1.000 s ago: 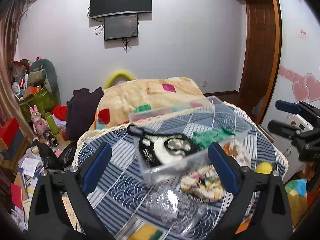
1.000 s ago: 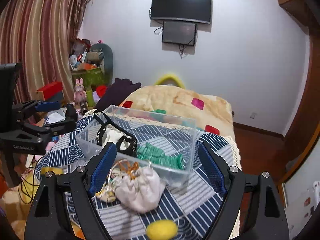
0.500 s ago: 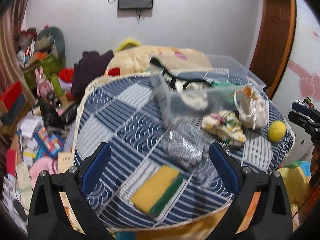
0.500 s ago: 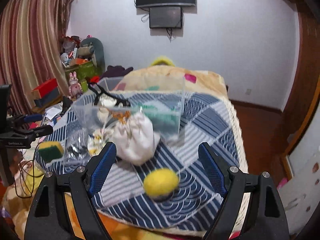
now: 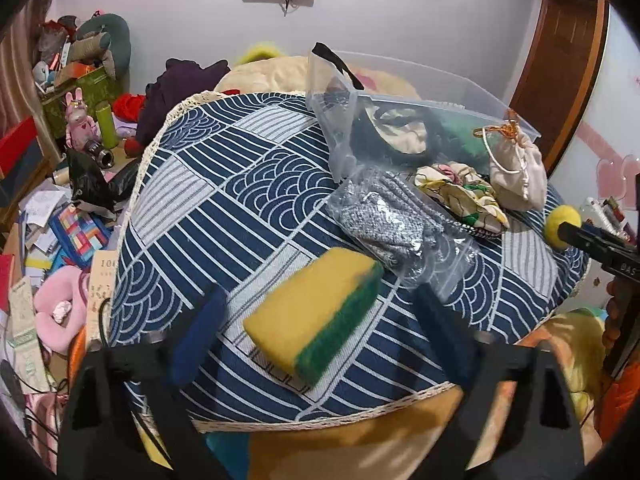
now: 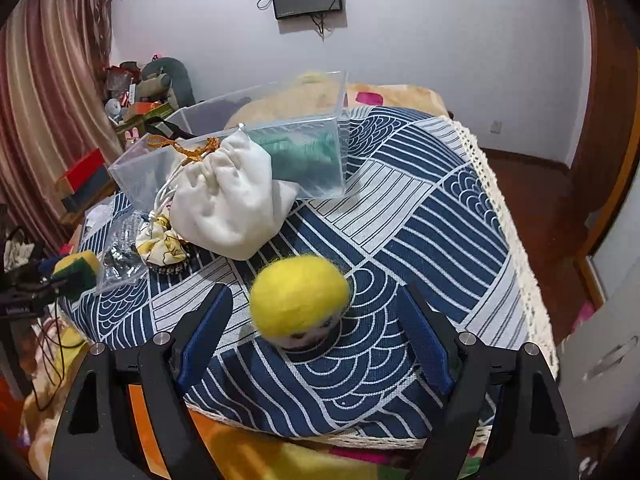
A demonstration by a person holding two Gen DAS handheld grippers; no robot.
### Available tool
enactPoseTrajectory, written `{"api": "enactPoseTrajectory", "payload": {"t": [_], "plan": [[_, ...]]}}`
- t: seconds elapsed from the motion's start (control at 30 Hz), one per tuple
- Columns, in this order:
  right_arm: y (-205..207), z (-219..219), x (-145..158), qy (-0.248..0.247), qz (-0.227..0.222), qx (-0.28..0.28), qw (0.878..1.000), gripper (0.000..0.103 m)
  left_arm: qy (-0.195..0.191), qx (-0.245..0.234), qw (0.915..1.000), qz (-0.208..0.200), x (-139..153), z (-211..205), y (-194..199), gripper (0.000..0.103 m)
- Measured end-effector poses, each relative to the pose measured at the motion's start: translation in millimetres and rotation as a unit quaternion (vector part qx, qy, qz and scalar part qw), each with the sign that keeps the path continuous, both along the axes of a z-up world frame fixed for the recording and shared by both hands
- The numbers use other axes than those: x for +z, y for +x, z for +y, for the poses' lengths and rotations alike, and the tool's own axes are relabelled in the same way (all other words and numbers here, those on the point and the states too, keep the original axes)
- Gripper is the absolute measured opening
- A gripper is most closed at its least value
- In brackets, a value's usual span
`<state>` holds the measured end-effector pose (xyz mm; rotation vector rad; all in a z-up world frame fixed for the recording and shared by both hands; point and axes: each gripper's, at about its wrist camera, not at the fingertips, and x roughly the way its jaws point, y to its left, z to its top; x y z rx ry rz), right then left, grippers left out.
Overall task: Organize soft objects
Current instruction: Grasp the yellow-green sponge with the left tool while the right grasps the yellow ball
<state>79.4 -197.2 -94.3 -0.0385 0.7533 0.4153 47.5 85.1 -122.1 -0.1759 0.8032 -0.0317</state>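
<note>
**Sponge and felt ball framed between spread grippers**

Sponge (image 5: 316, 314), yellow with a green scouring side, lies at lower centre of our left wrist view on the blue patterned tablecloth (image 5: 224, 200), between the spread fingers of our left gripper (image 5: 320, 334), untouched. Just above it sits a clear bag of grey fabric (image 5: 394, 220), then a floral pouch (image 5: 460, 194) and a white drawstring bag (image 5: 518, 172). At upper right stands the clear plastic bin (image 5: 440, 80).

In our right wrist view, the yellow felt ball (image 6: 300, 300) rests at centre frame between the wide-open fingers of our right gripper (image 6: 316, 336), untouched. The drawstring bag leans against the bin, which holds green fabric (image 6: 304, 152).
</note>
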Motion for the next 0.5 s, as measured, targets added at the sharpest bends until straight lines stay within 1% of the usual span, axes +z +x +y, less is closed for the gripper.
{"api": "enactPoseTrajectory", "payload": {"t": [0.03,0.07,0.1,0.13,0.17,0.2,0.27,0.3,0.33,0.37,0.5], "plan": [[-1,-1,-1,0.004,0.001,0.002,1.0,0.075,-0.006,-0.006,1.0,0.006,-1,0,1,0.071],[0,1,-1,0.005,0.002,0.005,1.0,0.065,-0.015,-0.012,0.9998,0.012,-4,0,3,0.063],[0,2,-1,0.006,0.003,0.008,1.0,0.06,-0.019,-0.013,0.9996,0.016,-6,0,3,0.06],[0,2,-1,0.008,0.006,0.012,1.0,0.05,-0.015,-0.01,0.9997,0.014,-6,0,4,0.055],[0,3,-1,0.011,0.008,0.015,1.0,0.043,-0.008,-0.009,0.9999,0.01,-6,0,3,0.05],[-1,3,-1,0.012,0.01,0.016,1.0,0.043,-0.009,-0.012,0.9998,0.009,-5,-1,2,0.048],[-3,3,1,0.013,0.003,0.015,1.0,0.043,-0.016,-0.015,0.9997,0.006,-2,0,1,0.039],[-4,3,3,0.012,-0.001,0.015,1.0,0.043,-0.016,-0.016,0.9997,0.003,0,0,0,0.038],[-6,3,5,0.011,-0.005,0.014,1.0,0.043,-0.013,-0.015,0.9998,-0.002,3,0,0,0.032],[-7,4,8,0.01,-0.012,0.014,1.0,0.043,-0.009,-0.015,0.9998,-0.005,7,-1,0,0.03],[-12,6,21,0.007,-0.032,0.017,0.999,0.043,0.001,-0.014,0.9994,-0.03,22,-3,-3,0.03]]}}
